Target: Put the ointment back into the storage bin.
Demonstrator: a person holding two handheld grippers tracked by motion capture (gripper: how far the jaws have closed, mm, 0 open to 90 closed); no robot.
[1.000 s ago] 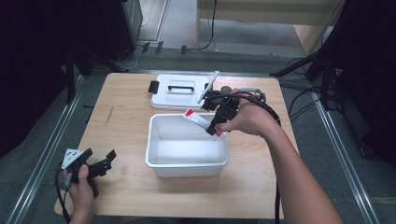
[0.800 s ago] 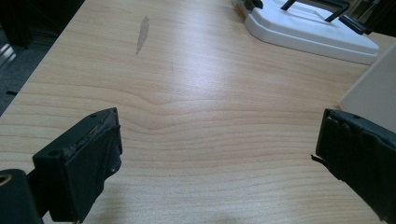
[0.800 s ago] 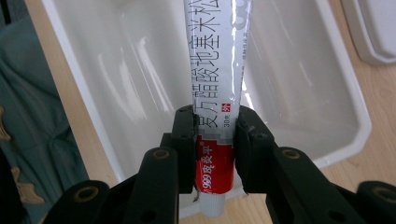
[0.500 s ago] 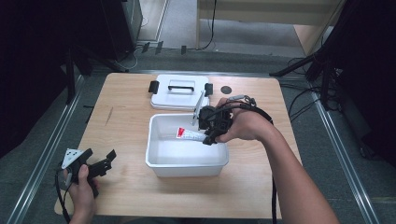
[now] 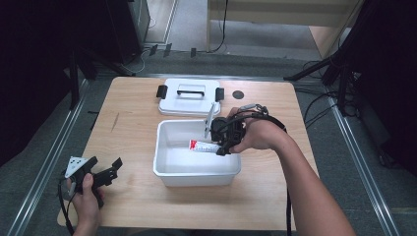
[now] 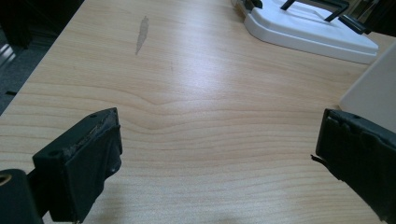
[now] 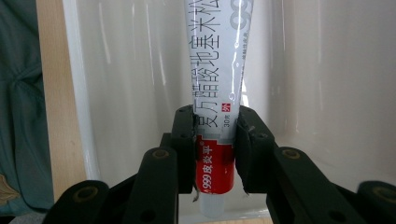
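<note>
Right hand-held gripper (image 7: 215, 140) squeezes a tube (image 7: 218, 93) inside the white bin (image 5: 167, 172); left hand-held gripper (image 6: 215, 154) hangs wide apart over the tabletop (image 6: 187, 93).

Your white plastic bin (image 5: 196, 167) sits mid-table on the pale wooden table (image 5: 133, 128), with its white handled lid (image 5: 189, 97) lying flat just behind it. The red-and-white ointment tube (image 5: 202, 146) is inside the bin, at its right side. Your right gripper (image 5: 223, 142) is over that right wall; your left gripper (image 5: 109, 169) is well apart at the table's near-left corner.
</note>
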